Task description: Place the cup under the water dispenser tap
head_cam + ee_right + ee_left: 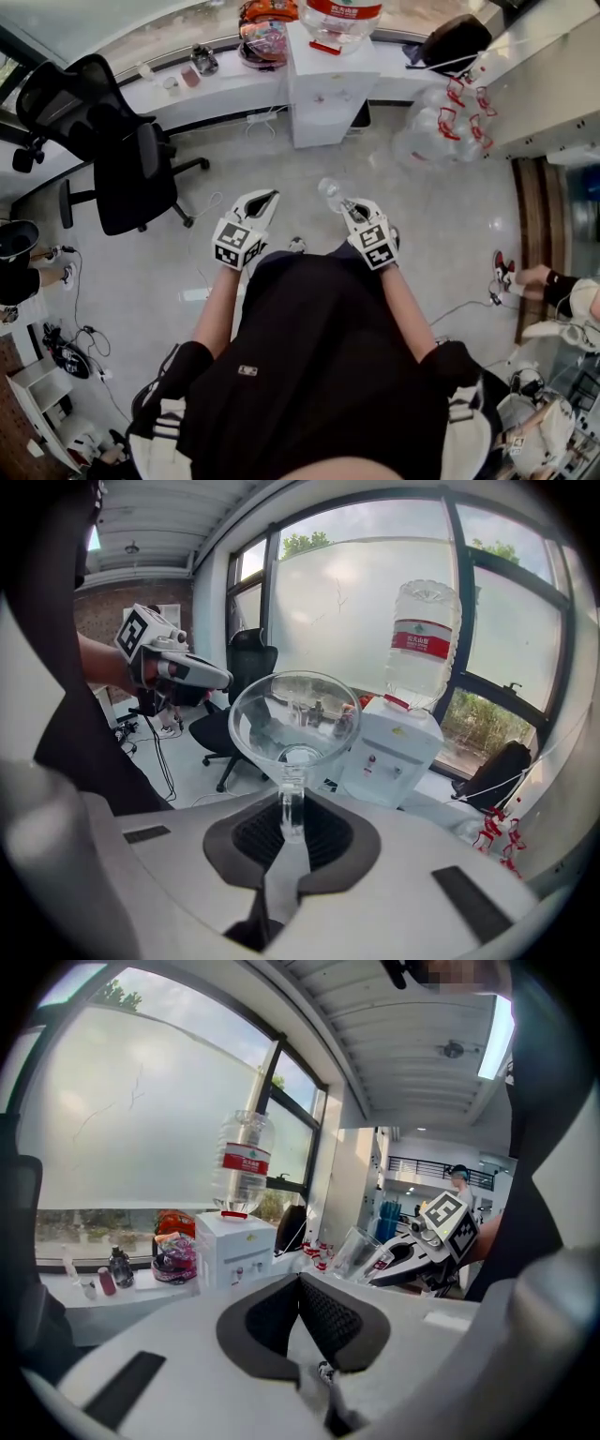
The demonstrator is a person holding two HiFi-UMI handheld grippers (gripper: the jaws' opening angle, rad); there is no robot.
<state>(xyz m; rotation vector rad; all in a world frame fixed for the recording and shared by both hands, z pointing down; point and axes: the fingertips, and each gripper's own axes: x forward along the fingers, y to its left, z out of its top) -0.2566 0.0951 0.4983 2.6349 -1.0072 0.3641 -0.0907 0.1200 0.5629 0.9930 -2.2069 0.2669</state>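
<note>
1. Between the right gripper's [291, 817] jaws sits the cup [292, 719]. It is a clear glass pinched by one wall near the rim, with its mouth turned back toward the gripper and its base pointing away.
2. The pads hold only a thin strip of smooth glass, so the grip looks slight. The pinch should stay steady, with no quick swings on the approach.
3. The left gripper [262, 200] is closed with nothing between its jaws, and it hangs level with the right one in front of the person. It is best held off to the left, away from the cup's path.
4. The water dispenser [323, 84] stands well ahead against the window wall, with a bottle [342, 14] upturned on top. Open floor lies between it and the person, so the cup is nowhere near its place yet.
5. What look to be the taps [372, 761] sit on the dispenser's front face. Approaching square to that face would bring the cup in from directly in front.
6. Before it goes in, the wrist should turn so the base faces down and the mouth up.
7. The office chair [122, 159] on the left and the empty bottles [436, 131] on the right flank the route, so a middle line is safest.
8. The cup should be resting flat under the tap before the jaws let go.
</note>
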